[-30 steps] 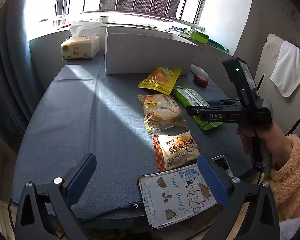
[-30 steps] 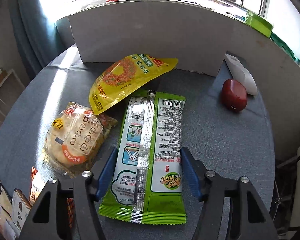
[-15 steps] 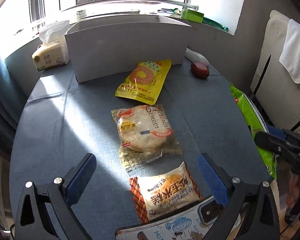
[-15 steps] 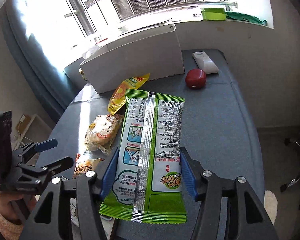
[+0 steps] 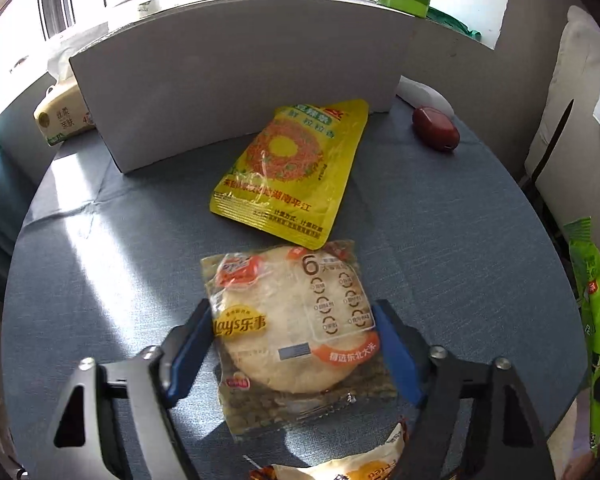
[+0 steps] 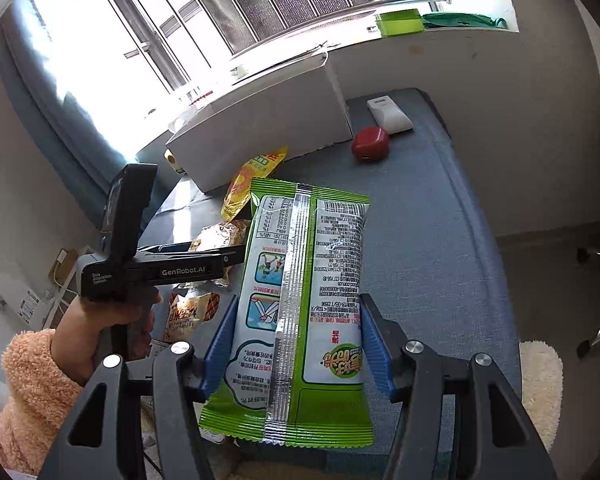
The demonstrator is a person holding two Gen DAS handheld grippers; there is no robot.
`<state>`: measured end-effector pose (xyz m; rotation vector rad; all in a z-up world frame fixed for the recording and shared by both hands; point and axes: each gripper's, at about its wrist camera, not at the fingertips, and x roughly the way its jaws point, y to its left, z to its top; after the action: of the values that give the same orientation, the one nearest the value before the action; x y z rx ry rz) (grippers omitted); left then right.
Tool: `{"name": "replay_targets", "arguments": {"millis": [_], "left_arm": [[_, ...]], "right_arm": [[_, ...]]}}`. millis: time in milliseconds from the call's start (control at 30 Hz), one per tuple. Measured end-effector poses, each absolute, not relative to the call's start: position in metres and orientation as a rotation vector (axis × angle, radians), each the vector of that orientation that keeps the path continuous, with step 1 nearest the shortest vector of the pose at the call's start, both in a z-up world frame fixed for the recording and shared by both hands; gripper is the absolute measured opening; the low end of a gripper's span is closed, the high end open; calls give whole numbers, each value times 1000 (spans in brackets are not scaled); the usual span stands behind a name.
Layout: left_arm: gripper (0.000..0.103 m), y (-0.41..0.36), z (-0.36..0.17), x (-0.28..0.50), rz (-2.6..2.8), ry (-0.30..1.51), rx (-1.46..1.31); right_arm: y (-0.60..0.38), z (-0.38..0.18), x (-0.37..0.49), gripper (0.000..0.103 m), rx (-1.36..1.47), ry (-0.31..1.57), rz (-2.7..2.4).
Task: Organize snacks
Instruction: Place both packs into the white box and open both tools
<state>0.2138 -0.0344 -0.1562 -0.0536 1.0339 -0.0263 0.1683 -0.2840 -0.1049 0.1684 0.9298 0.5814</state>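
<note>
From the left wrist we see the left gripper with its fingers apart on either side of the rice-cracker packet lying on the desk; the yellow pouch overlaps its far edge, before the white box, with a red case off right. From the right wrist, our right gripper has its fingers clamped on the green snack bag, held above the desk and blocking much of the other snacks.
</note>
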Motion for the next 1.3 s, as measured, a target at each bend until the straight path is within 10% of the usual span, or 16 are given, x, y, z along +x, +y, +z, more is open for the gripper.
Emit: {"name": "replay_targets", "arguments": {"millis": [500,1233,1300], "left_arm": [[77,33,-40,154,-80,655,-191],[77,106,0,396,39,678,-240],[99,106,-7,405,42,755,-237]], "right_arm": [[-258,-79,195,63,199,884,692],[-132,15,476,65,135,824,596],[-128,10,481,75,128,825,588]]}}
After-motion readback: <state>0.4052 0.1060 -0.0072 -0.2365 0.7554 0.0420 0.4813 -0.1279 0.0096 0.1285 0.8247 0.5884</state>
